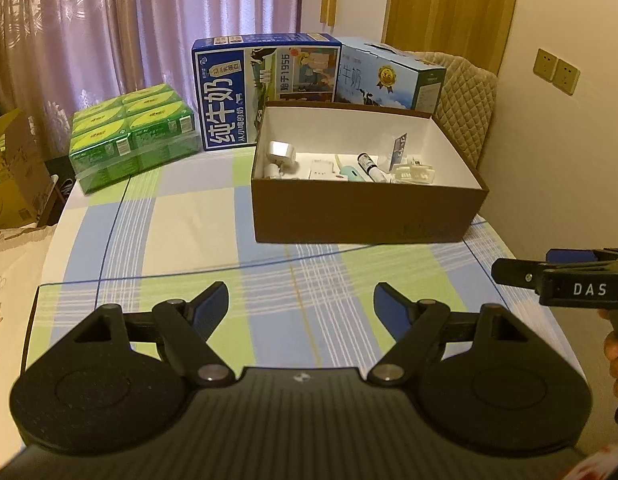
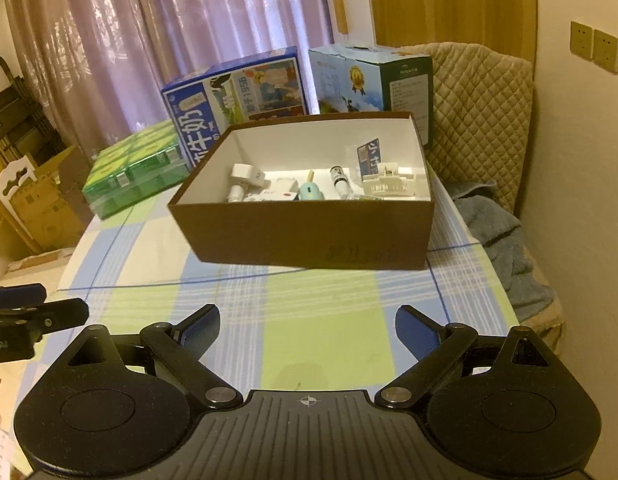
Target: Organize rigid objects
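A brown cardboard box with a white inside stands on the checked tablecloth. It holds several small rigid things: a white plug adapter, a white flat device, a teal handle, a small dark-capped bottle, a blue card and a white plastic clip. My left gripper is open and empty above the cloth, short of the box. My right gripper is open and empty too.
A green drinks pack, a blue milk carton and a light blue carton stand behind the box. A quilted chair with a blue towel is on the right. Cardboard boxes are off the left edge.
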The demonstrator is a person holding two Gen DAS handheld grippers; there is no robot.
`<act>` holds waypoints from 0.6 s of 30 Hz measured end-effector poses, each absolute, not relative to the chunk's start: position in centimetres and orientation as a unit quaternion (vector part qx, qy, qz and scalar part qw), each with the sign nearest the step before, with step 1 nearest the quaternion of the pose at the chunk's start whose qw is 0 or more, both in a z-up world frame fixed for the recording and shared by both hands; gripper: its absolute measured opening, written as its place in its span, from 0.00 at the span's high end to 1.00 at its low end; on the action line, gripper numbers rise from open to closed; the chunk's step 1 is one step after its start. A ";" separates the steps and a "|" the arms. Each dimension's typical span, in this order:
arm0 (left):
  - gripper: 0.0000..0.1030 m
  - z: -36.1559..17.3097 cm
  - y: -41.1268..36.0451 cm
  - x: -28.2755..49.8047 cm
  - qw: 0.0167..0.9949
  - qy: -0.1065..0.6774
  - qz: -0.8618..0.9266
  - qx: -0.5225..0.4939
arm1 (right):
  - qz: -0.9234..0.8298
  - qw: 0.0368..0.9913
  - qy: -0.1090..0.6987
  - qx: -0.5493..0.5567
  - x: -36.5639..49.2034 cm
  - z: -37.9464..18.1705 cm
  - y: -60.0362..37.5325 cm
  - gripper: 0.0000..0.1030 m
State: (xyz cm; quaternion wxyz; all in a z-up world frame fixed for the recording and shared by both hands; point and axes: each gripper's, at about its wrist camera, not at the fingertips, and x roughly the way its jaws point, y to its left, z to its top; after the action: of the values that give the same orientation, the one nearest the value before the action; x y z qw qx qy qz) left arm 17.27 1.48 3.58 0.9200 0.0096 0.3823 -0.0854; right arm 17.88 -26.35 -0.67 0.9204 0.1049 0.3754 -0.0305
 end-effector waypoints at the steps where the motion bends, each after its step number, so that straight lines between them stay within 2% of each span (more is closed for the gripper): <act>1: 0.25 3.6 1.6 16.8 0.920 0.383 -0.087 0.010 | -0.031 0.921 0.374 0.104 17.4 -0.5 -26.0 0.11; 18: 0.25 3.2 2.4 10.5 0.912 0.391 -0.123 0.018 | -0.041 0.917 0.384 0.099 10.3 -0.4 -21.7 0.11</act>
State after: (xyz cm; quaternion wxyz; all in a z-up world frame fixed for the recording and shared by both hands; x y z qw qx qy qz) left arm 10.48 2.35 3.18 0.9121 0.0178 0.3906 -0.1234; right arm 10.35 -21.72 -0.38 0.9171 0.0993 0.3838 -0.0408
